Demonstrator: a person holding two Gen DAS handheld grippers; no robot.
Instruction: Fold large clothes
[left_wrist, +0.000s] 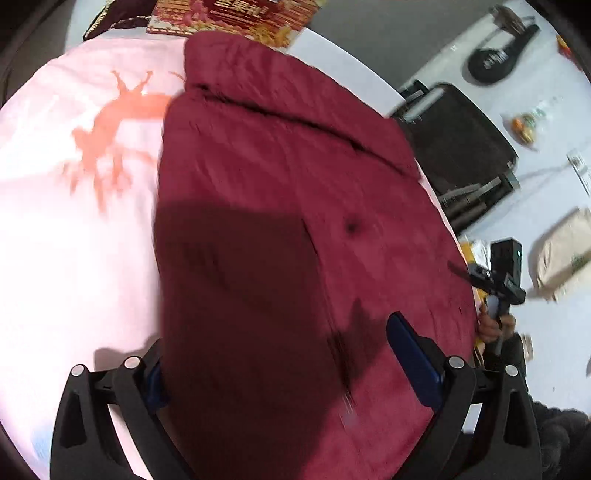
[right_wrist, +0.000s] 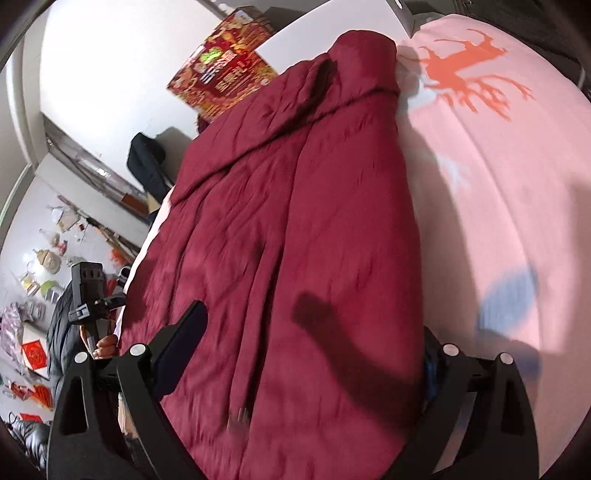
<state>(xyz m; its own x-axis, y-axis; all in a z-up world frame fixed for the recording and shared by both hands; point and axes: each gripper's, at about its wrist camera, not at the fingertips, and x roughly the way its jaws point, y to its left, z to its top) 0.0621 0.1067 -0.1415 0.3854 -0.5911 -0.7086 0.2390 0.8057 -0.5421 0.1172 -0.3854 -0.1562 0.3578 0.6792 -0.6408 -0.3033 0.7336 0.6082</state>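
Spreading across the centre of both wrist views, a dark red padded garment (left_wrist: 288, 221) lies on a pink sheet (left_wrist: 74, 229) printed with an orange deer (left_wrist: 107, 140). The left gripper (left_wrist: 291, 373) has its jaws wide apart, straddling the garment's near edge with nothing clamped. The right gripper (right_wrist: 306, 369) is likewise wide open over the fabric. A red printed box (right_wrist: 225, 66) sits at the upper left of the right view, beyond the garment. A black chair (left_wrist: 458, 147) stands at the left view's right.

Red printed box (right_wrist: 221, 74) carries large characters — blurred, not legible; no other text readable.
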